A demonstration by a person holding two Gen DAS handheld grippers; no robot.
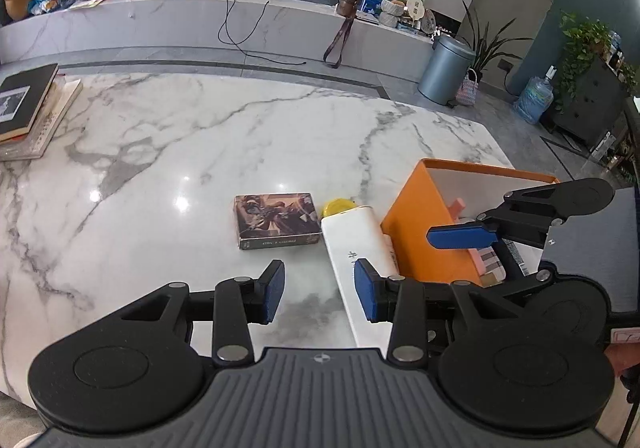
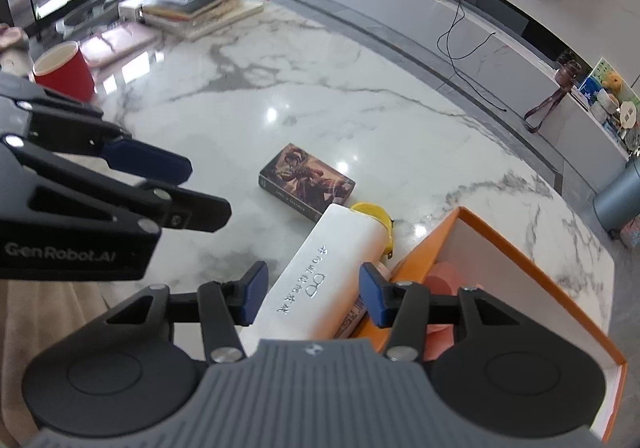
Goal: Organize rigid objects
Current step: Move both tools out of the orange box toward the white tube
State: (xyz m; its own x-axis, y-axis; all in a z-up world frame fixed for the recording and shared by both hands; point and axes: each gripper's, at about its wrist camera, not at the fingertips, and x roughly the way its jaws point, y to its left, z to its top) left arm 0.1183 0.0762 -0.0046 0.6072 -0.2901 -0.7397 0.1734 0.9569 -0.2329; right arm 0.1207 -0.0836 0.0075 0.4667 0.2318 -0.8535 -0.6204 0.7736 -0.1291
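Note:
A white rectangular case (image 1: 356, 244) with printed characters lies on the marble table (image 1: 200, 152), beside an orange box (image 1: 424, 232). A brown illustrated card box (image 1: 276, 220) lies left of it and a yellow round object (image 1: 338, 207) sits at its far end. My left gripper (image 1: 318, 290) is open above bare table, its right finger at the case's edge. My right gripper (image 2: 314, 294) is open with its fingers on either side of the white case (image 2: 328, 280). The orange box (image 2: 540, 276) holds a pink object (image 2: 442, 280) and other small items.
A stack of books (image 1: 28, 108) lies at the table's far left; it also shows in the right wrist view (image 2: 200, 4). A red cup (image 2: 64, 70) stands at the left. A grey bin (image 1: 444, 68) and a TV bench are beyond the table.

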